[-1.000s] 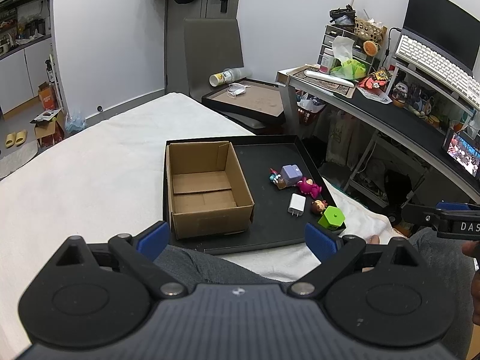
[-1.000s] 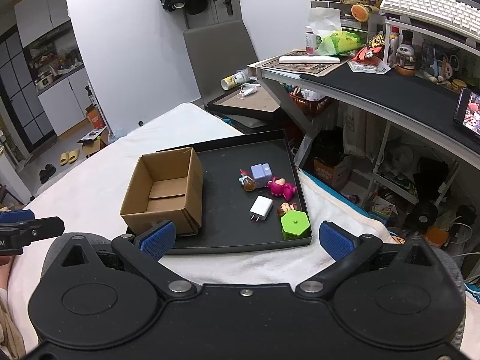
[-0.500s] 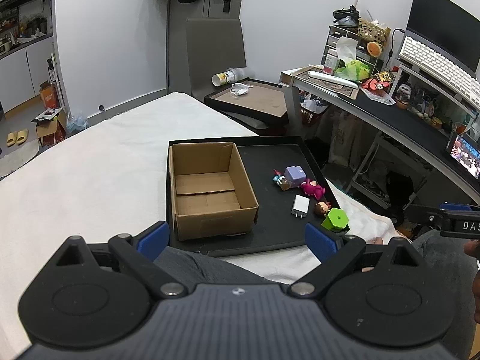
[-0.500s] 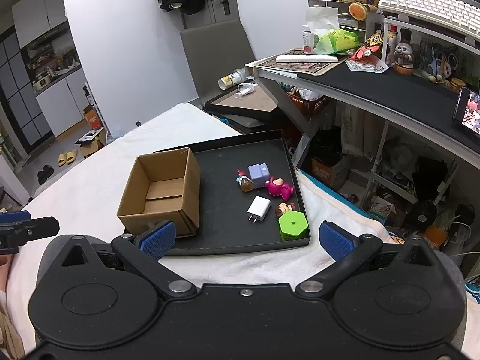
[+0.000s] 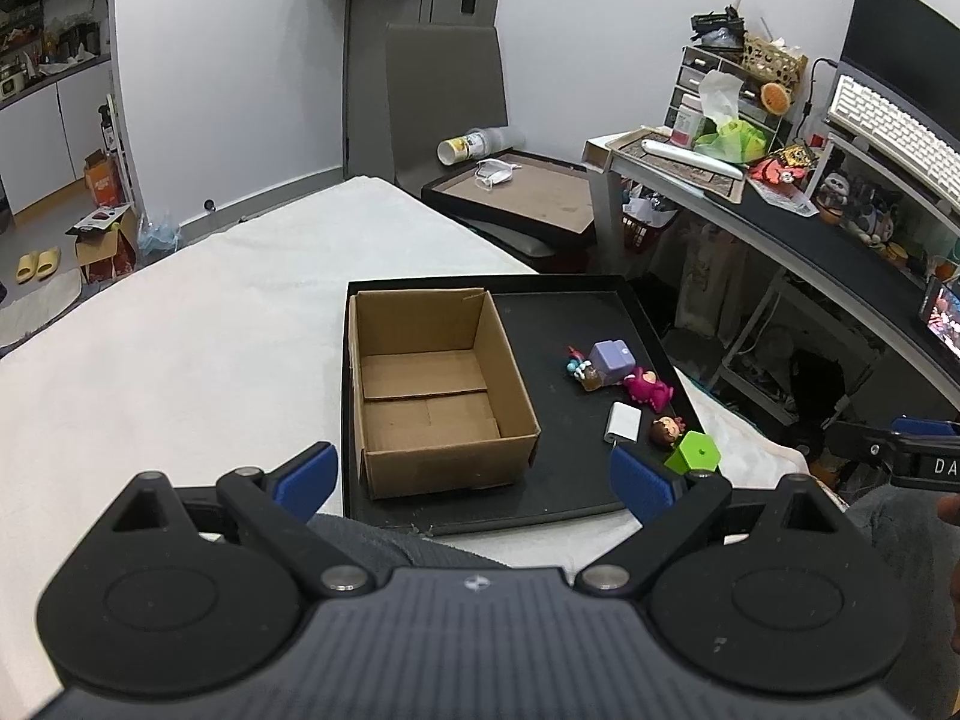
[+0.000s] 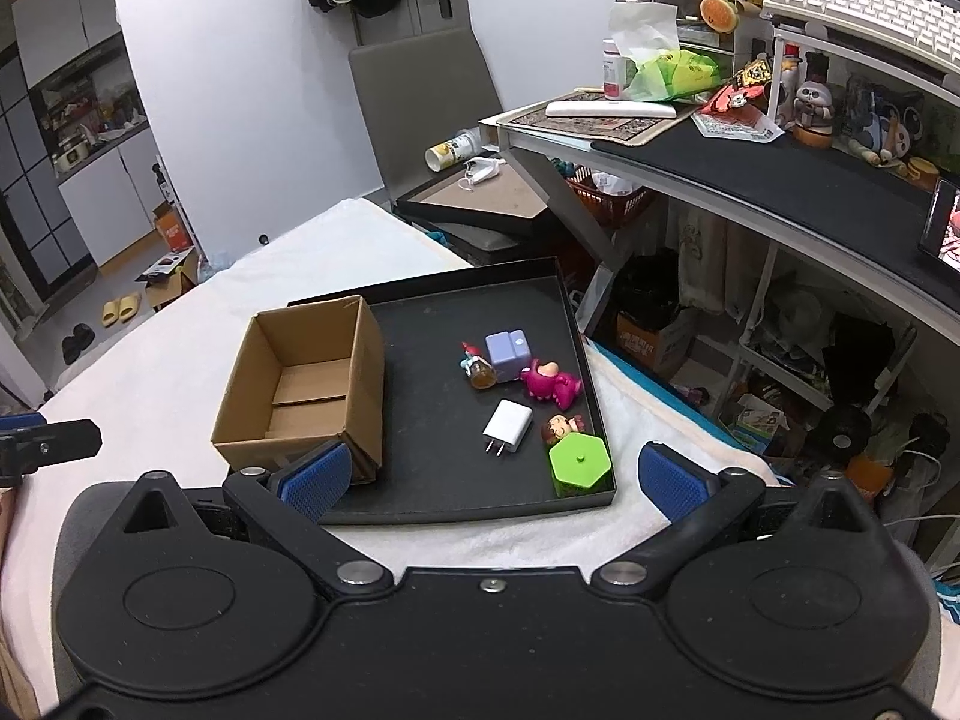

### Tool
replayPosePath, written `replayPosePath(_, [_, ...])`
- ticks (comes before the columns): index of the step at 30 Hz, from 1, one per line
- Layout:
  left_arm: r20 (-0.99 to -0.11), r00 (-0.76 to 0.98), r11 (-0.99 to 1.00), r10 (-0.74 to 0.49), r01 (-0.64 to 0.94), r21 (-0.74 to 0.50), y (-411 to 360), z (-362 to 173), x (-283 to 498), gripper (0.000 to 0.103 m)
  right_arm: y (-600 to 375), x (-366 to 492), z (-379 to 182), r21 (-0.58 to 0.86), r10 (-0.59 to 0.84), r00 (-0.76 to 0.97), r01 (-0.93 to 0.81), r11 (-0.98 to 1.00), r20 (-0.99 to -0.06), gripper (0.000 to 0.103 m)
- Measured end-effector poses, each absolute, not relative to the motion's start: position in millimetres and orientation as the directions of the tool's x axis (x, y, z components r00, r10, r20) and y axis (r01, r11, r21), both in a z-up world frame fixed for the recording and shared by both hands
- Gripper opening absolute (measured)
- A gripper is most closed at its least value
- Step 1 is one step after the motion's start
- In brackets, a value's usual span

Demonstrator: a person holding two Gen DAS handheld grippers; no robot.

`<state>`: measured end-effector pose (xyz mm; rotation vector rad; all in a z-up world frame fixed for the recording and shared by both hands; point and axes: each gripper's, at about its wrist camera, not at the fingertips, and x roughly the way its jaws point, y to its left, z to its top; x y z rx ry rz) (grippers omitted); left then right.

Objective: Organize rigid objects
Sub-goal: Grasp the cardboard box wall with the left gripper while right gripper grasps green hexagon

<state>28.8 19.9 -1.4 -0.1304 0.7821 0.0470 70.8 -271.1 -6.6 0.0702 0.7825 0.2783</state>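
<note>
Both tongs are wide open and hold nothing. Left tongs [image 5: 474,474] hover at the near edge of the black tray [image 5: 576,480]; right tongs [image 6: 489,477] hover likewise, blue pads spread either side of the tray's near edge.

The tray sits on a white-covered surface [image 5: 180,330]; can't tell whether that is a bed or a tabletop.

On the tray:
- Cardboard box [image 5: 432,384], open top, nothing inside, takes up the left half.
- Purple cube [image 6: 507,351] toward the far right, with a small figure [image 6: 474,366] touching its left side.
- Pink figure [image 6: 549,384] lying just near-right of the cube.
- White charger [image 6: 507,426], prongs pointing near, in the middle of the right half, apart from the others.
- Small brown-haired doll head [image 6: 558,427] right of the charger, touching the green hexagonal block [image 6: 579,463], which sits in the tray's near right corner.

All the loose items lie outside the box, on the right side of the tray.

Background: grey chair [image 5: 444,84] at the far side, cluttered desk [image 6: 750,180] to the right with a white keyboard [image 6: 864,0] on its raised shelf.
</note>
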Motion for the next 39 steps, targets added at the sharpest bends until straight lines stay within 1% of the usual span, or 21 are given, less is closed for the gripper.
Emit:
replayPosePath(18, [-0.771,0.636,0.987,-0.008,-0.117,-0.107,37.5,-35.8,83.9,0.096,-255.9,123.6,-42.1,0.167,0.264,0.6,-0.214,0.963,-0.755,0.103])
replayPosePath(33, [-0.798,0.603,0.982,0.019,-0.162,-0.099,60.1,-68.2,122.6,0.096,-265.3,170.7,-71.8,0.224,0.279,0.571,-0.165,0.96,-0.772,0.103])
replayPosePath(36, [-0.809,0.587,0.981,0.028,-0.171,-0.09,68.6,-78.4,130.7,0.094,-271.1,182.4,-81.1,0.25,0.283,0.557,-0.137,0.958,-0.781,0.101])
replayPosePath(39, [-0.816,0.577,0.976,0.039,-0.199,-0.094,78.7,-88.0,137.8,0.092,-277.6,194.5,-91.5,0.27,0.281,0.534,-0.101,0.958,-0.797,0.092])
